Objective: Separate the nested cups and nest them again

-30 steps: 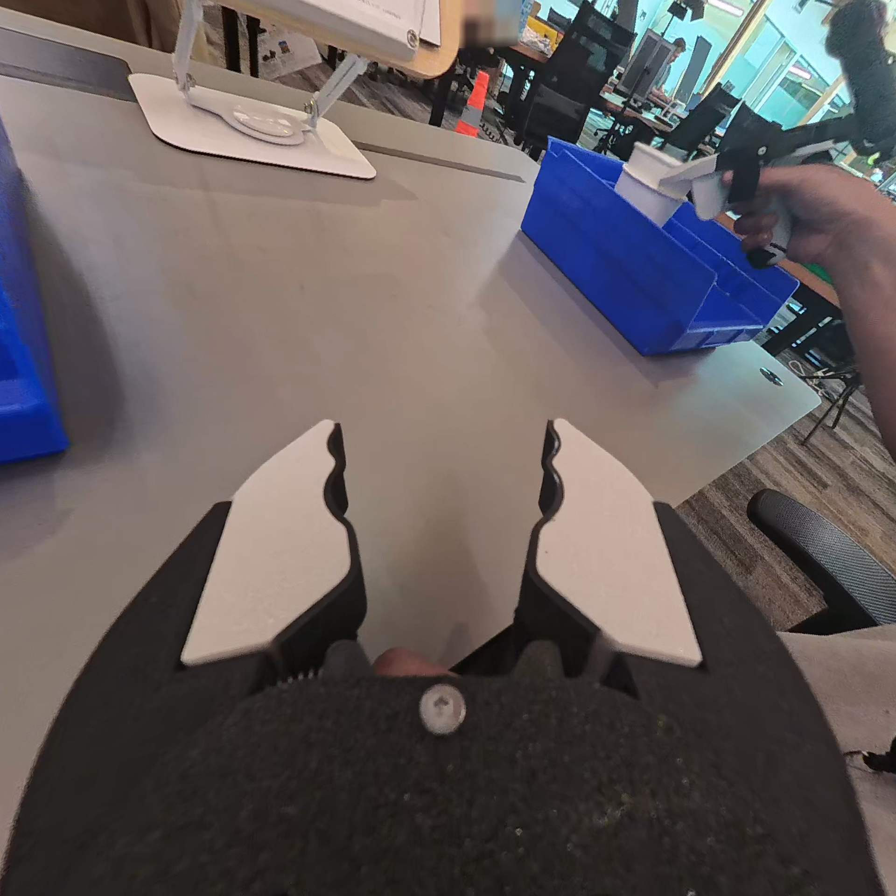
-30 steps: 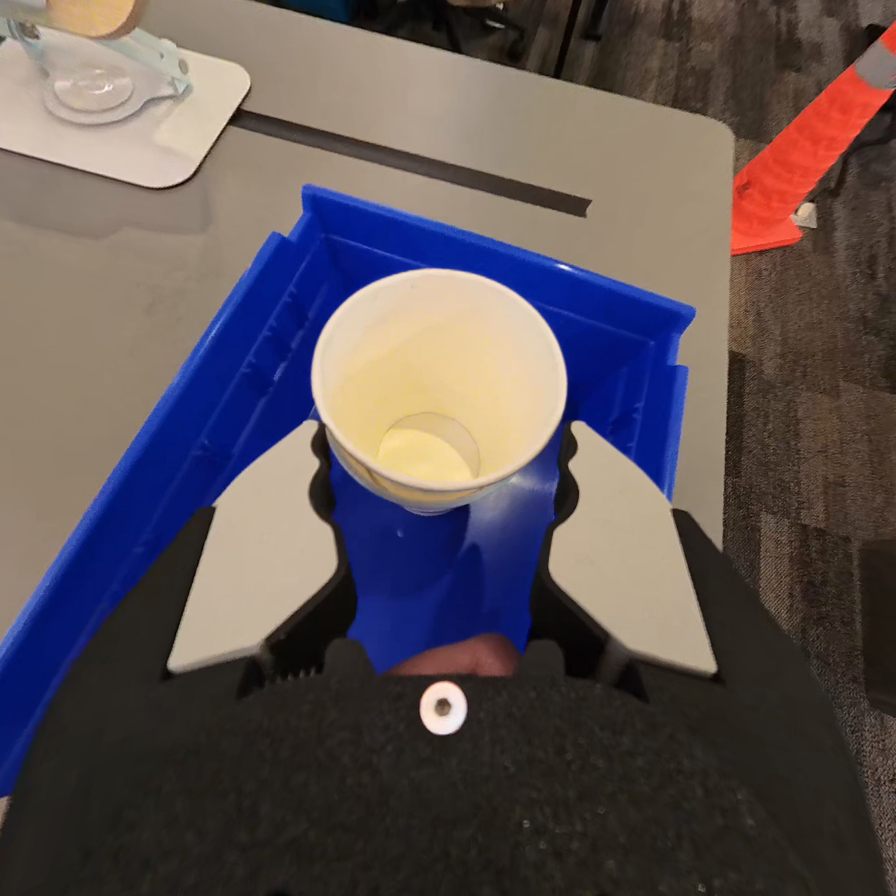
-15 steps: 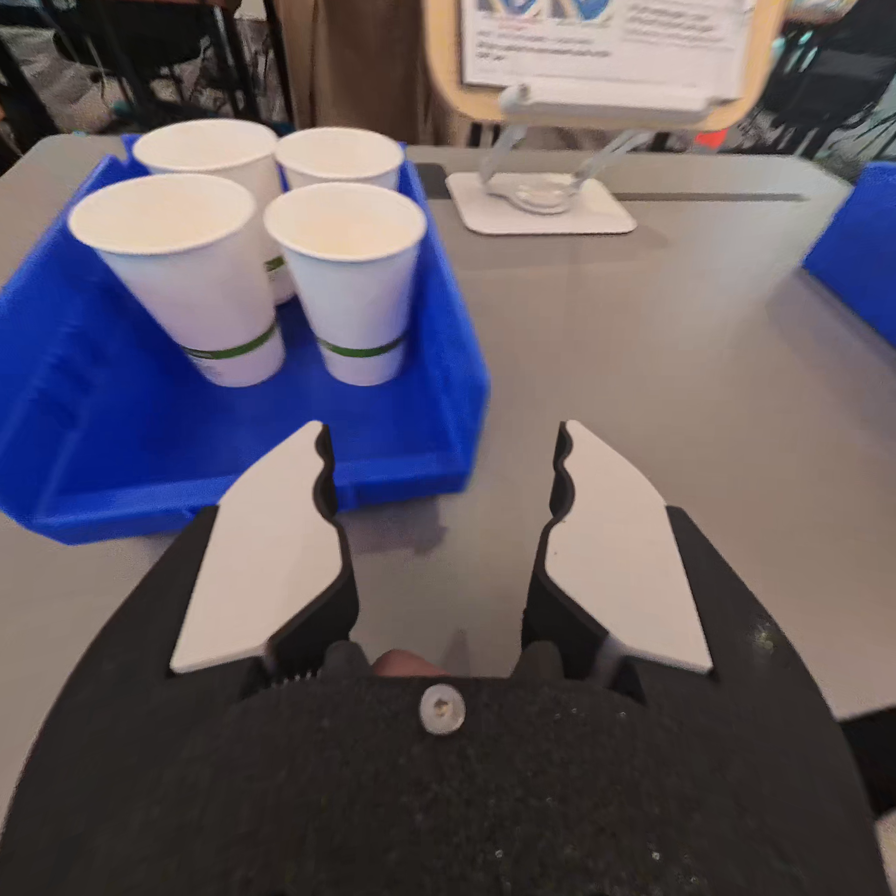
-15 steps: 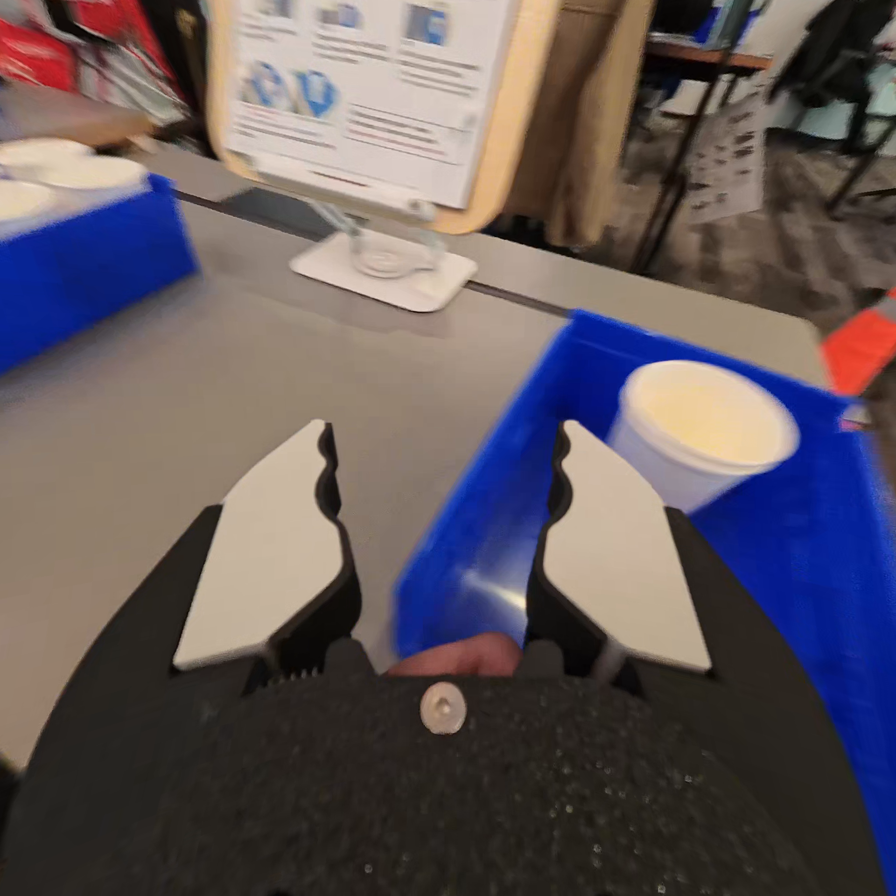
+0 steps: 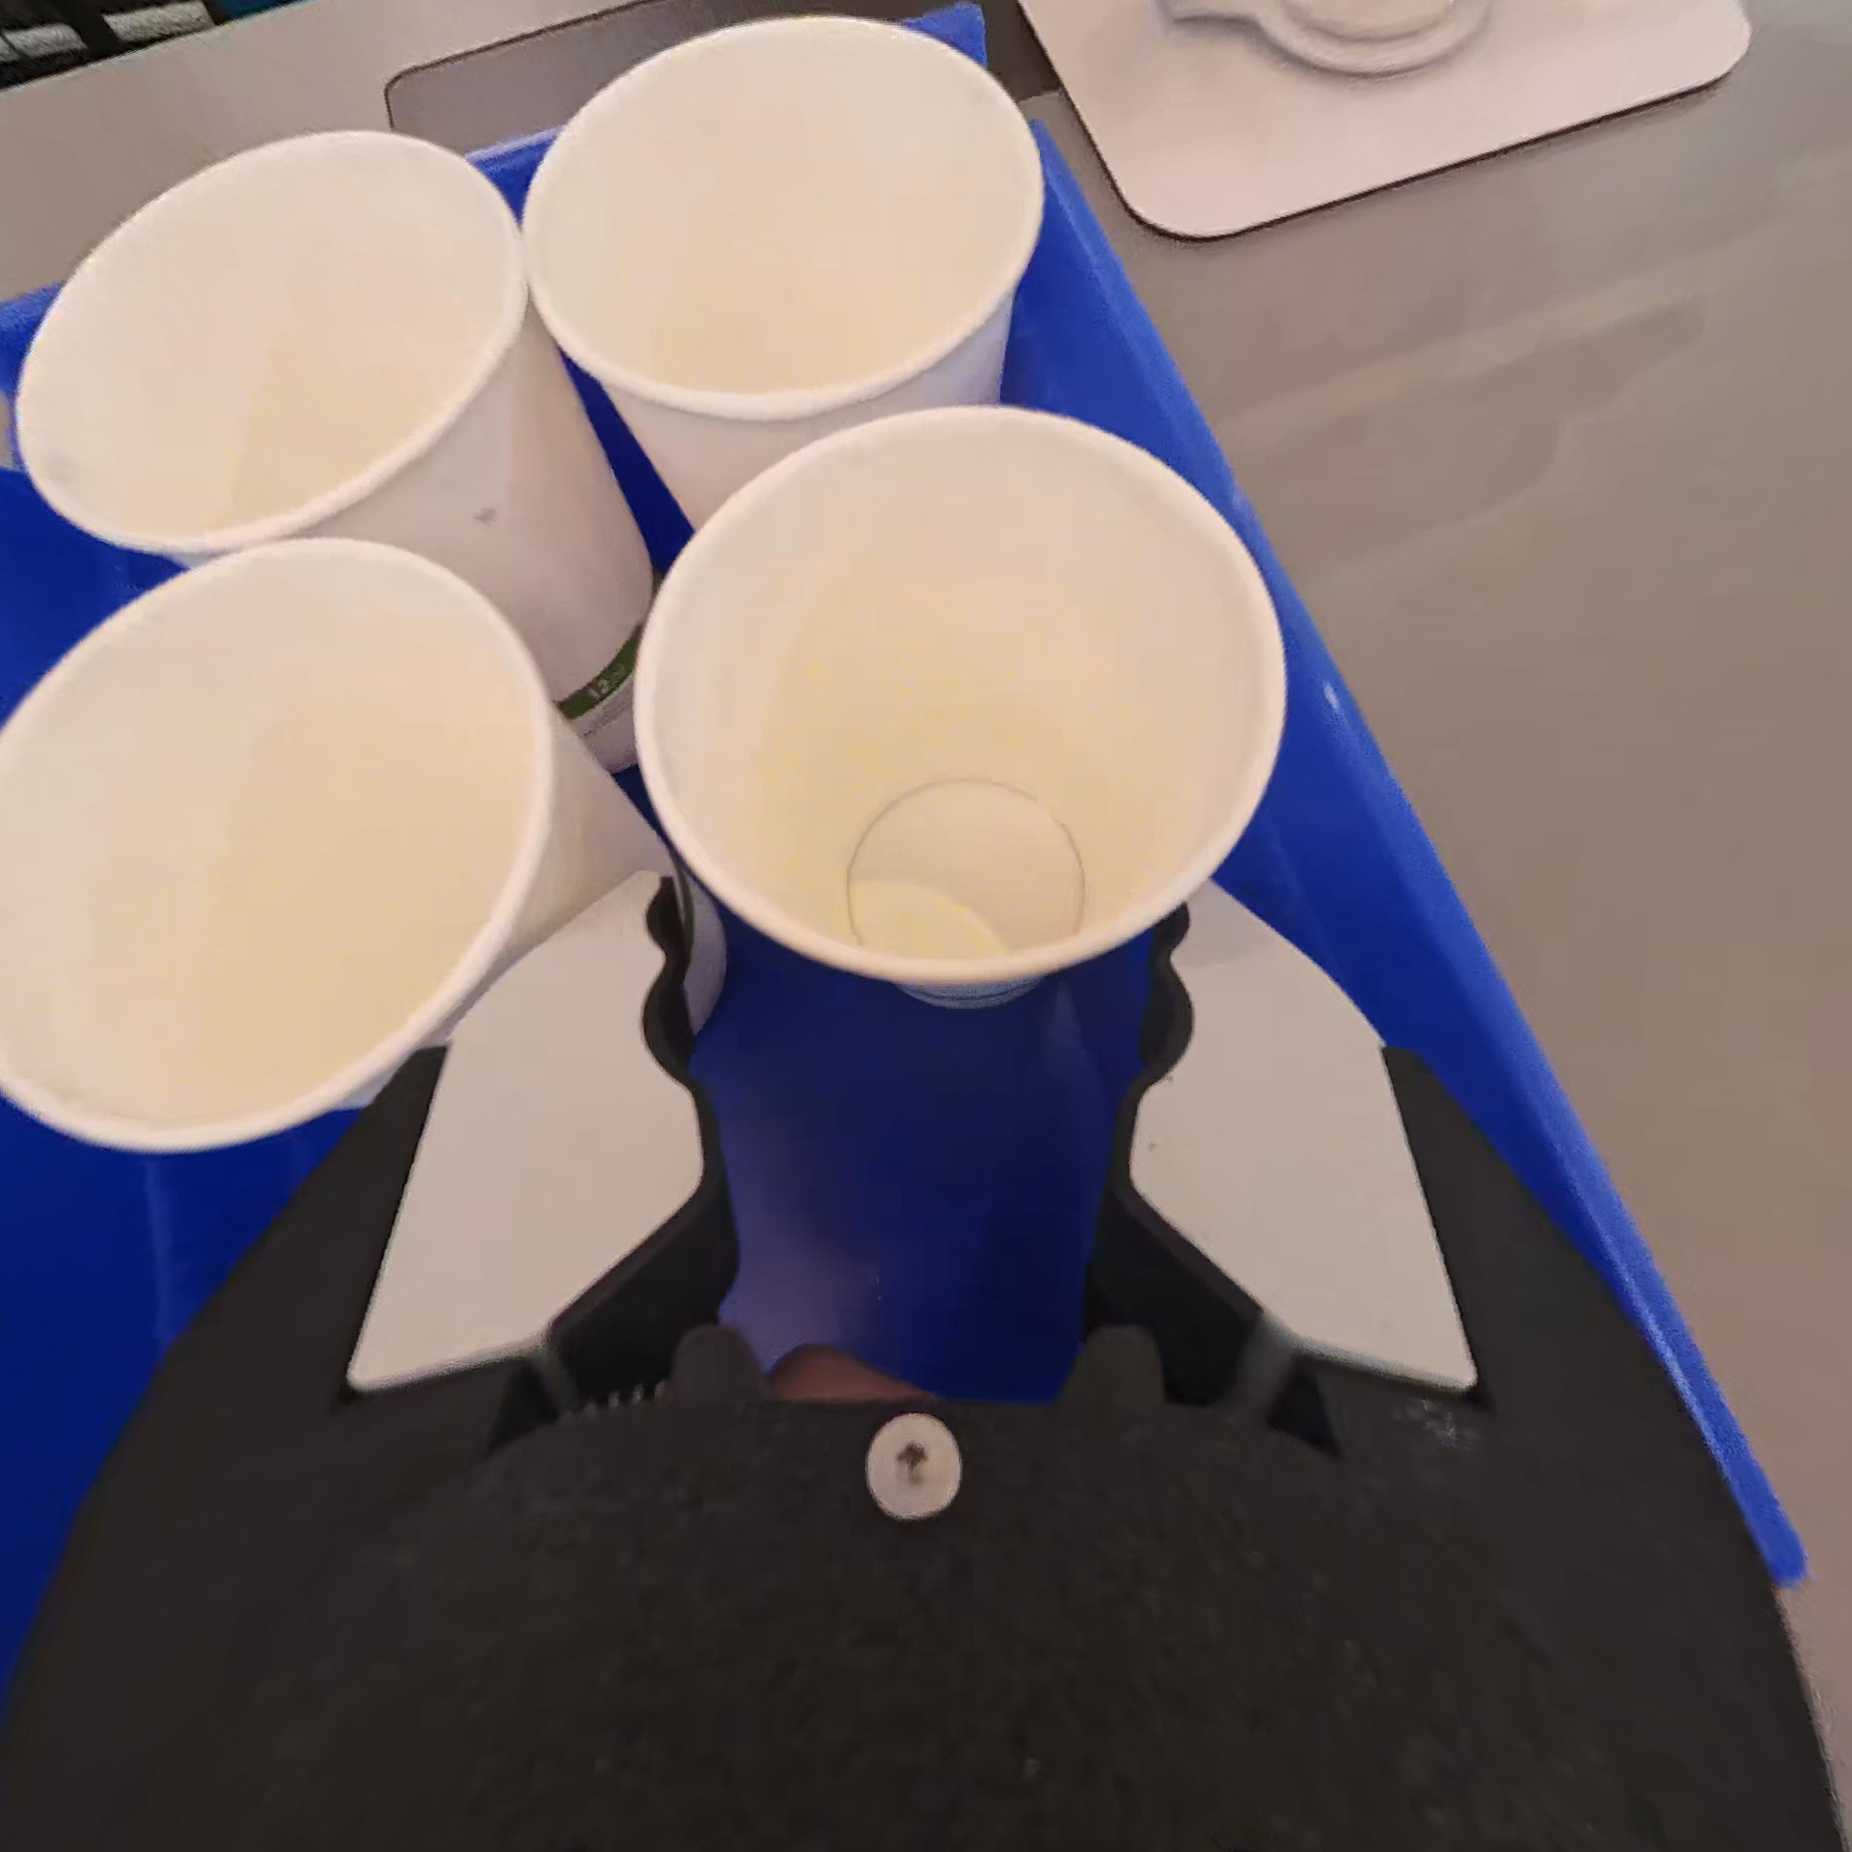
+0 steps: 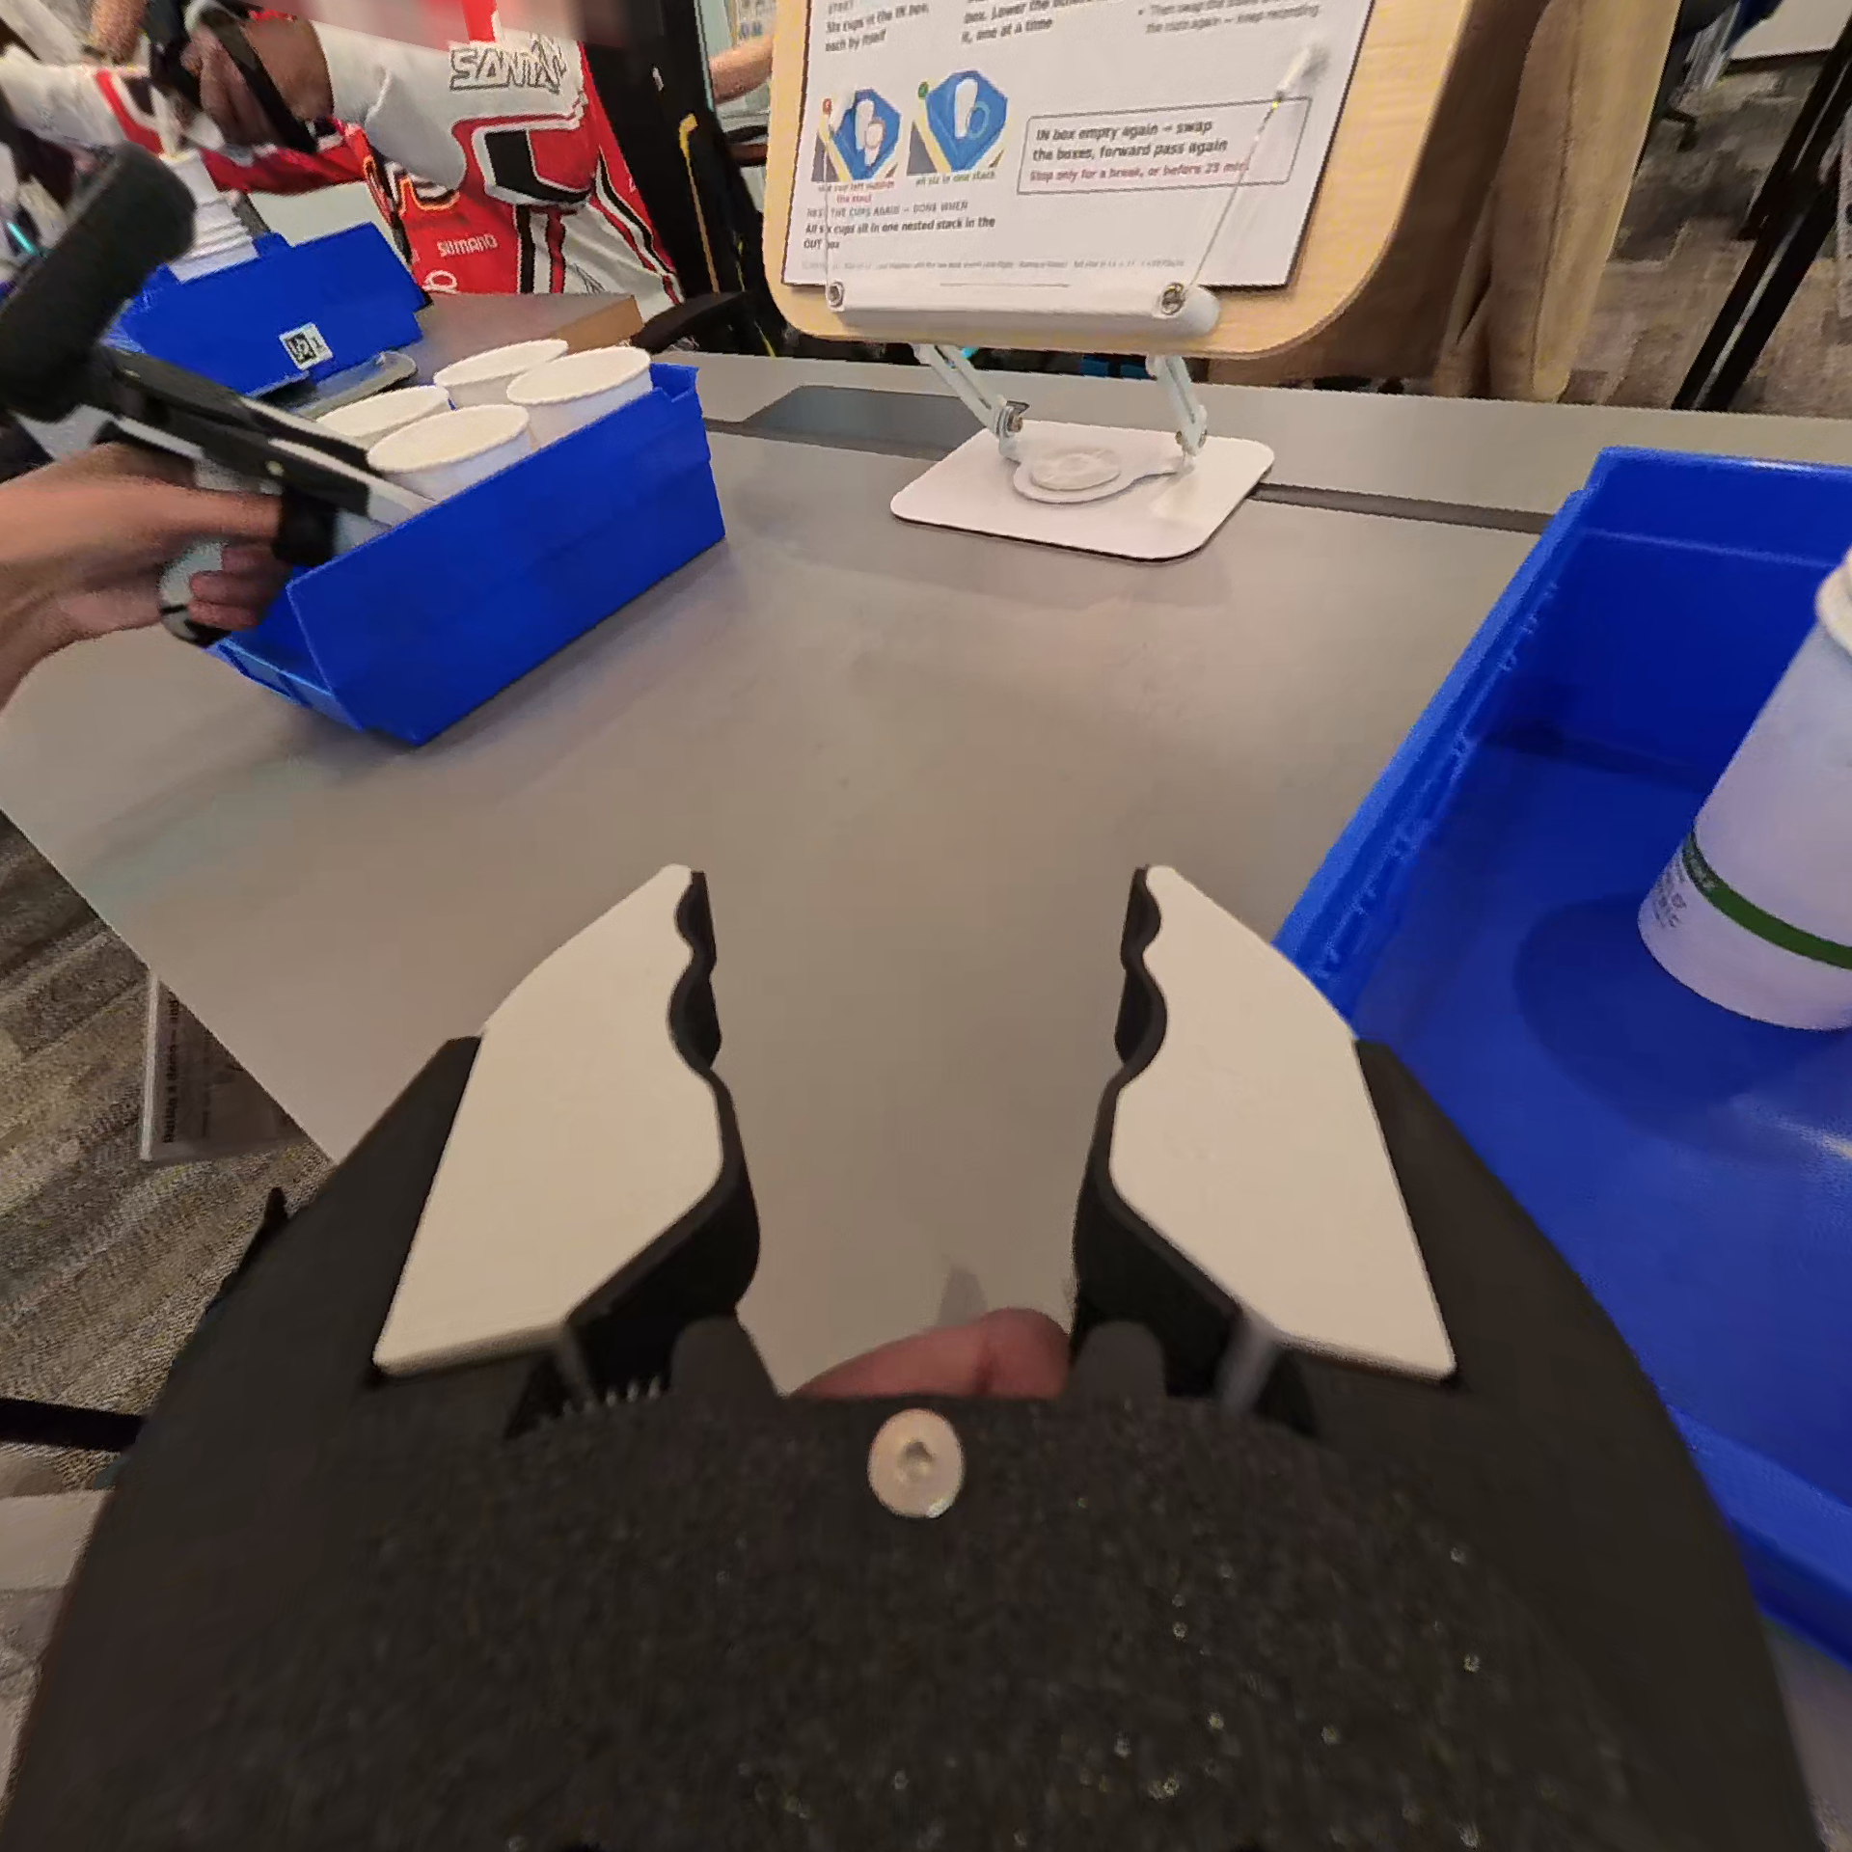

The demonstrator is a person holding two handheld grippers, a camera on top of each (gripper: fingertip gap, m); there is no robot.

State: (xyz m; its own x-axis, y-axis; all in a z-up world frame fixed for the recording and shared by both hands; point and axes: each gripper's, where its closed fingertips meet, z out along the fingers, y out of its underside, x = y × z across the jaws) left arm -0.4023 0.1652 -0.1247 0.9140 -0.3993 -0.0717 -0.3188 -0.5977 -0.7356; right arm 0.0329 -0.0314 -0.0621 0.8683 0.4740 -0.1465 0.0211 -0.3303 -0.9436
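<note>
In the left wrist view, several white paper cups stand upright in a blue bin point(image 5: 1303, 802). My left gripper point(image 5: 917, 932) is open and reaches down into the bin. Its fingers stand on either side of the lower part of the near right cup point(image 5: 952, 681), and the pads do not press on it. In the right wrist view, my right gripper point(image 6: 917, 892) is open and empty above the grey table point(image 6: 902, 722). A second blue bin point(image 6: 1503, 752) on its right holds one white cup point(image 6: 1774, 852) with a green band.
A paper sheet on a wooden board with a white stand point(image 6: 1082, 481) is at the back of the table. The left bin point(image 6: 521, 581) and the left gripper point(image 6: 331, 491) show far left in the right wrist view. A person in red and white stands behind.
My left gripper swung from the bare table to the left bin and came down around the near right cup. My right gripper left the cup in the right bin and drew back over the table.
</note>
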